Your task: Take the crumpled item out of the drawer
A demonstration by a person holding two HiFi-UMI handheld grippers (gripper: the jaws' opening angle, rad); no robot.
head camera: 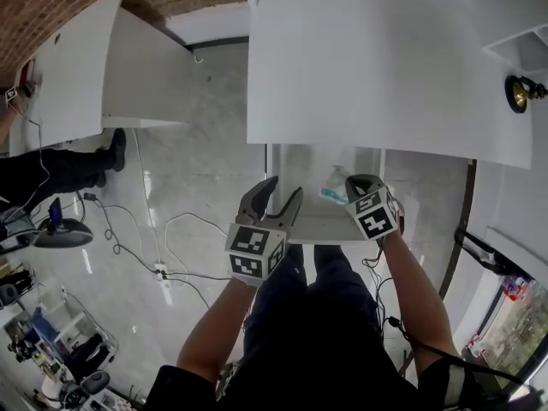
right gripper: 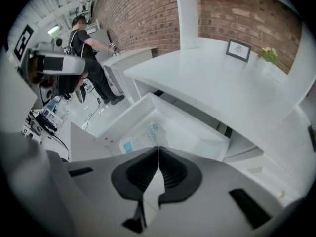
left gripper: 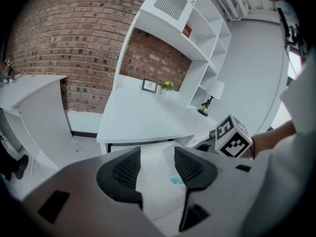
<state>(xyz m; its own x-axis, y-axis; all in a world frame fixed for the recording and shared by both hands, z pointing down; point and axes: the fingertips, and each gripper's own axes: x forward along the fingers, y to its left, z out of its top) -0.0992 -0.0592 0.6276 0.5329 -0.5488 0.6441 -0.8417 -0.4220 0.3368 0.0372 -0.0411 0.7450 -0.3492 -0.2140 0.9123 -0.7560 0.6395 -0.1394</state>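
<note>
1. The crumpled item (head camera: 334, 187), a clear wrapper with blue print, hangs over the open drawer (head camera: 301, 161), toward its right side.
2. The right hand-held gripper (head camera: 358, 183) has its jaws pressed together, pinching the wrapper's edge.
3. The left hand-held gripper (head camera: 285, 188) gapes wide and empty by the drawer's left edge.
4. The surface's (head camera: 385, 67) near edge overhangs the drawer's far end, with open floor (head camera: 205, 195) to the left.

Above the open white drawer (head camera: 327, 232), the right gripper (head camera: 352, 180) pinches a crumpled clear blue-printed plastic wrapper (head camera: 334, 189); the left gripper (head camera: 285, 187) gapes nearby.

White desk (head camera: 385, 58): picture frame (right gripper: 238, 50) and small plant (right gripper: 269, 55) at its back edge, lamp (head camera: 522, 92) at its right end, brick wall (left gripper: 59, 48) behind it, cables (head camera: 163, 247) on floor left of it.
</note>
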